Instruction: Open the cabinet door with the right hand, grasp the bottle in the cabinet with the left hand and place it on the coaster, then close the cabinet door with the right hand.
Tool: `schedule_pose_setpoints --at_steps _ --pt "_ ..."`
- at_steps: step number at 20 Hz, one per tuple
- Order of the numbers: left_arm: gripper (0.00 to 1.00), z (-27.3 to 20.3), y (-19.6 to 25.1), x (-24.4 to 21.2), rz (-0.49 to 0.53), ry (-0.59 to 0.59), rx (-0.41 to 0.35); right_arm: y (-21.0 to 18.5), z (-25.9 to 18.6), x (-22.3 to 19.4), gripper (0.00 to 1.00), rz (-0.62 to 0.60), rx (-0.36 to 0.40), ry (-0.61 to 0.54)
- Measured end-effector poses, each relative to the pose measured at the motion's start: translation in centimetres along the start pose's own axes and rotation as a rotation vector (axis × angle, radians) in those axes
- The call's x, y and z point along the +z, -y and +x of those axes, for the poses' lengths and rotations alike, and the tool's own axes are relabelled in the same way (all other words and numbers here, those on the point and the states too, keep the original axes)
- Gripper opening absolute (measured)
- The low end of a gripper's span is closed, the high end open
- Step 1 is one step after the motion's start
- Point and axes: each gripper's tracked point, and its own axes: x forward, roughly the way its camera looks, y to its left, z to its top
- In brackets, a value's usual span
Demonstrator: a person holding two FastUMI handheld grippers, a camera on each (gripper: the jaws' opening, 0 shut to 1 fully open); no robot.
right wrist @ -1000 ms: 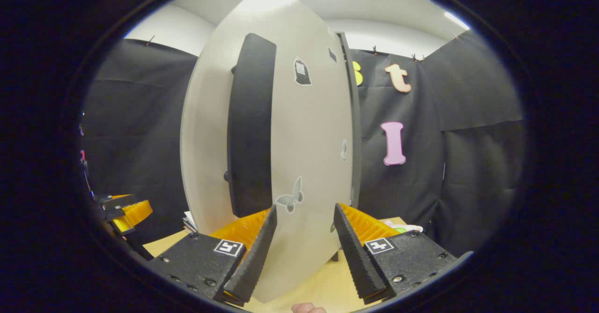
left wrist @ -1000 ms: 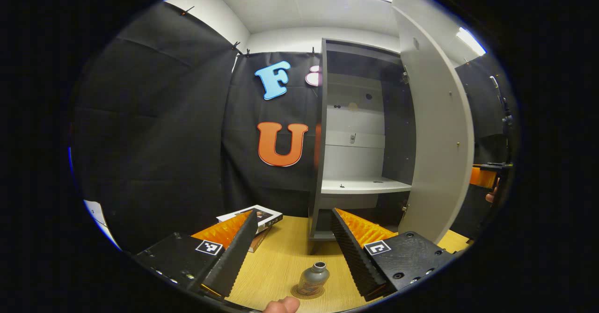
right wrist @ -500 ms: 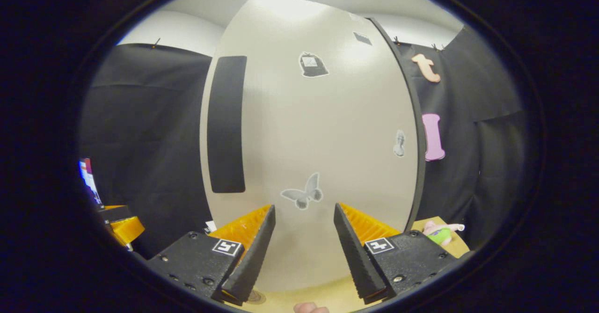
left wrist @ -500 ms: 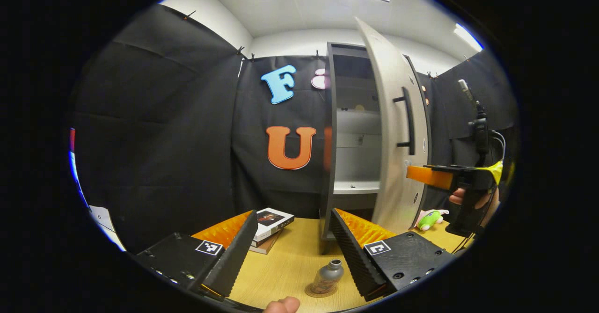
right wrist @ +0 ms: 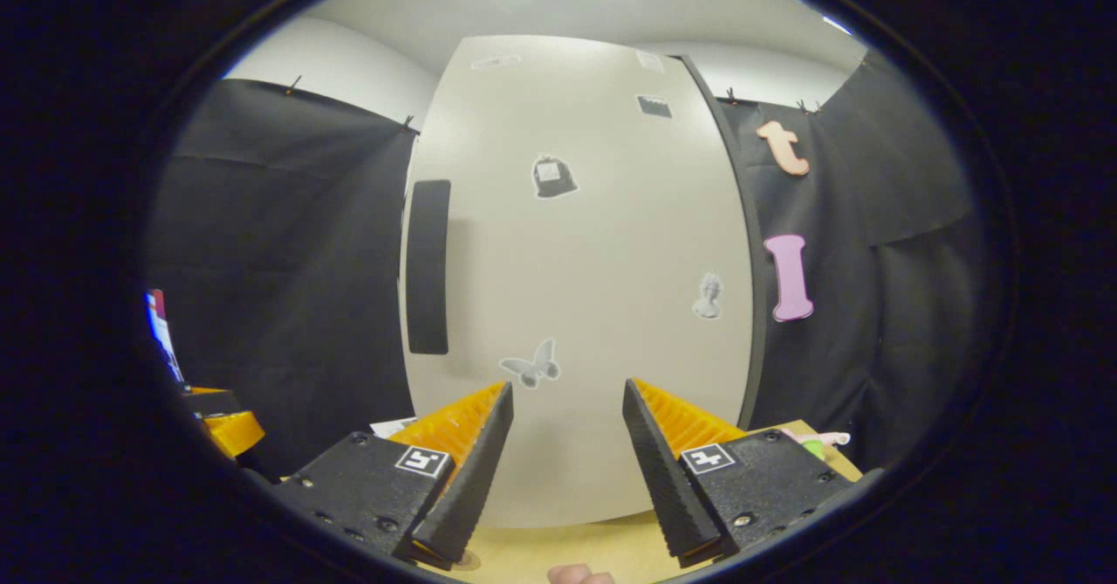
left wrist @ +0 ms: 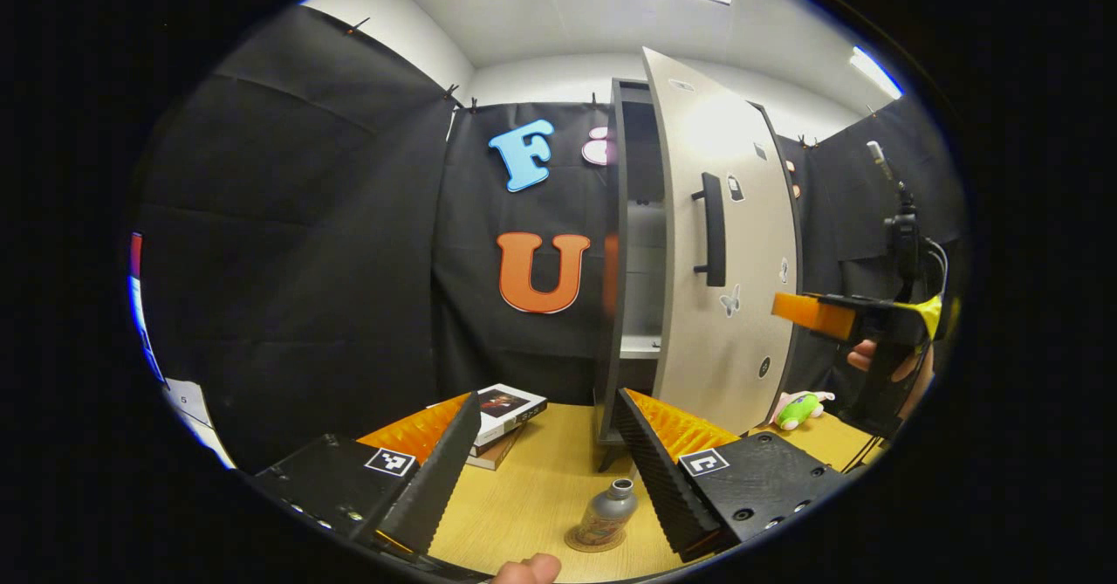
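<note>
A small grey bottle (left wrist: pixel 609 514) stands upright on a round coaster (left wrist: pixel 583 544) on the wooden table, low between my left gripper's fingers. My left gripper (left wrist: pixel 548 402) is open, above the bottle and not touching it. Behind stands the dark cabinet (left wrist: pixel 621 243), its pale door (left wrist: pixel 733 243) with a black handle (left wrist: pixel 713 230) ajar by a narrow gap. In the left gripper view my right gripper (left wrist: pixel 816 315), held by a hand (left wrist: pixel 866 357), points at the door's front. In the right gripper view my right gripper (right wrist: pixel 567 392) is open, facing the door (right wrist: pixel 602 243) and its handle (right wrist: pixel 428 266).
Two stacked books (left wrist: pixel 504 413) lie on the table (left wrist: pixel 532 488) left of the cabinet. A green plush toy (left wrist: pixel 798 409) lies to the cabinet's right. A white shelf (left wrist: pixel 640 348) shows through the door gap. My left gripper (right wrist: pixel 222 418) shows at the left edge of the right gripper view.
The cabinet door has swung from wide open to nearly shut. My right gripper has come round to face the door's front. The bottle stays on the coaster; both grippers remain open.
</note>
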Motion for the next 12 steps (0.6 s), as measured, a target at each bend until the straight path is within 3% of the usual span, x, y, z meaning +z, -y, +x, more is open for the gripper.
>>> schedule_pose_setpoints --at_steps 3,6,9,12 --pt "0.94 0.2 1.7 0.5 0.005 0.027 -0.025 1.6 -5.8 2.8 0.83 0.056 -0.008 0.063" --pt "0.94 0.5 4.1 0.0 -0.012 0.022 -0.068 4.9 -11.9 4.5 0.83 0.062 -0.091 0.123" --pt "0.94 0.2 6.3 -0.3 -0.007 0.022 -0.108 6.9 -16.2 2.5 0.84 0.073 -0.127 0.082" --pt "0.94 -0.3 8.3 -0.1 0.004 0.038 -0.148 10.0 -19.5 -0.7 0.88 0.058 -0.237 0.033"
